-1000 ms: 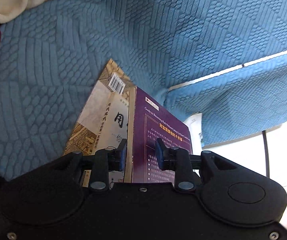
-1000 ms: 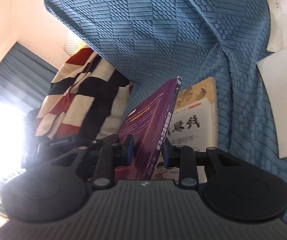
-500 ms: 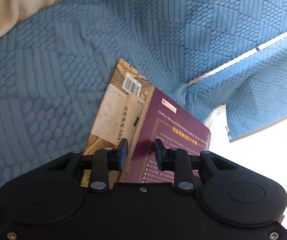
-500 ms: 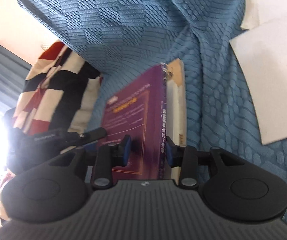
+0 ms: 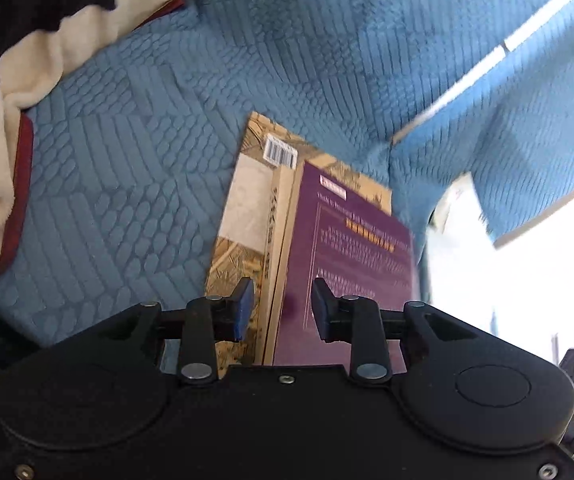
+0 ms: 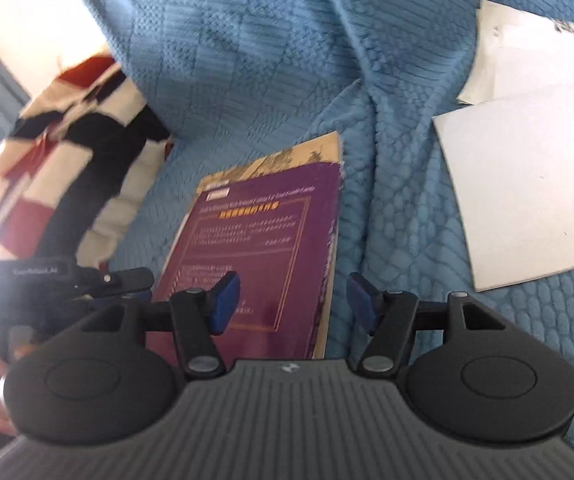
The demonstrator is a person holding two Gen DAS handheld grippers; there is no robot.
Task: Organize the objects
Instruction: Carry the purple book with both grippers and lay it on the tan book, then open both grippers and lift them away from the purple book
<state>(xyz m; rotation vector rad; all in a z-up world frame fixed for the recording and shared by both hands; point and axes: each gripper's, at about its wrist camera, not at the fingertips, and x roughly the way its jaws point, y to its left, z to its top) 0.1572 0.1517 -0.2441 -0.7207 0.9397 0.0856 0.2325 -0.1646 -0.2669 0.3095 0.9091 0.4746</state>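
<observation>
Blue quilted cover (image 6: 271, 64) lies bare far of the stacked books and in a strip along their right edge; passage open there. Purple book (image 6: 255, 248) on the tan book (image 5: 247, 216) fills the near middle. Right gripper (image 6: 293, 300) jaws opening, pads clear of the purple cover, gap on both sides. Left gripper (image 5: 281, 306) straddles the book edges; whether its pads press cannot be told. Right of the strip: white sheets (image 6: 527, 184) lie flat, low obstacle. Left: striped blanket (image 6: 67, 152) heaped against the cover, blocking that side. Cream fleece (image 5: 3, 152) crowds the far-left corner in the left wrist view.
</observation>
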